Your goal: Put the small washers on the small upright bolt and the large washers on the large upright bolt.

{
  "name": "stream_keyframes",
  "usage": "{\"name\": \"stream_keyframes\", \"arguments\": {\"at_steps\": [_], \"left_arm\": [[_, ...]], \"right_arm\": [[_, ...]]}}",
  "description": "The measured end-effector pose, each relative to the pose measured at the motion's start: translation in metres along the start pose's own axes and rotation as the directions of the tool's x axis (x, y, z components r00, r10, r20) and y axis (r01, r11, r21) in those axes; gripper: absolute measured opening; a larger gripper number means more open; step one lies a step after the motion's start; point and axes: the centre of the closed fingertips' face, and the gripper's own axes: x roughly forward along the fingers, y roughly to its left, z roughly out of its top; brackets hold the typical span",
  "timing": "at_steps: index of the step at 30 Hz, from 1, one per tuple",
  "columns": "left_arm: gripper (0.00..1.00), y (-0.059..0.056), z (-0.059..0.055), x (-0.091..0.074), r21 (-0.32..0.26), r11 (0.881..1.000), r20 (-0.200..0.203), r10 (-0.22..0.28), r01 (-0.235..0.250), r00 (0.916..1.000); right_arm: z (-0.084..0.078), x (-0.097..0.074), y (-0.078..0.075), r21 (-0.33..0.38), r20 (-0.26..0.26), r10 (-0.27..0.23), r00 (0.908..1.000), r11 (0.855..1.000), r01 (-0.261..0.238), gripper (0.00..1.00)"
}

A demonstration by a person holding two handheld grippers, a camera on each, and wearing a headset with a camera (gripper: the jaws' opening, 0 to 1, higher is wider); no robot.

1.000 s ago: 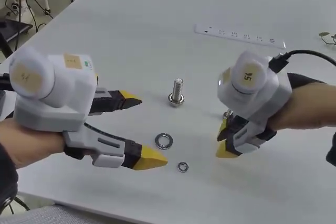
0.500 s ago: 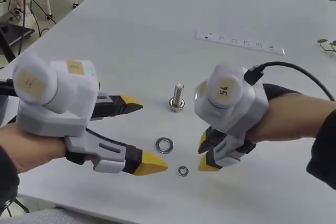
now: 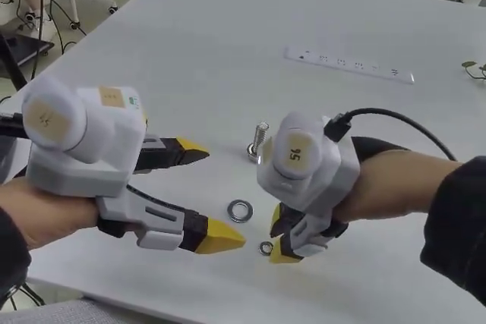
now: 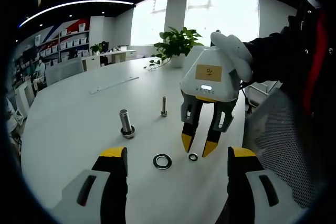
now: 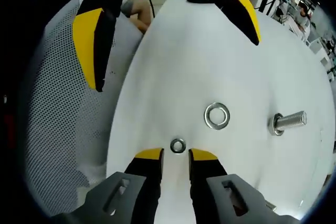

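One small washer (image 5: 178, 145) flat on surface (image 3: 228, 51), right tool (image 4: 197, 148) at it, jaws slightly apart.
Thin, light, prob. slippery: pinch across its rim; left tool (image 3: 215, 195) stands wide apart.

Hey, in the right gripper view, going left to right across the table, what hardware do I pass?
small washer → large washer → large bolt

White table (image 3: 228, 51): large washer (image 3: 240, 210) and small washer (image 3: 265, 248) lie flat (just apart), bolt (image 3: 259, 142) upright behind, power strip (image 3: 349, 64) beyond.
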Motion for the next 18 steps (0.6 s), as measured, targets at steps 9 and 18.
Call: {"name": "stream_keyframes", "arguments": {"at_steps": [9,18], "left_arm": [[0.77,0.0005,0.0001,-0.0022,-0.003,1.0,0.007,0.008,-0.008,0.9999],[0.77,-0.001,0.0,-0.0029,-0.003,1.0,0.01,0.011,-0.011,0.9999]], "right_arm": [[0.0026,0.0047,0.0012,-0.034,-0.011,-0.01,0.9999,0.999,0.01,0.2],[0.0011,0.0059,0.0005,-0.105,-0.038,-0.055,0.9978,0.993,0.051,0.18]]}}
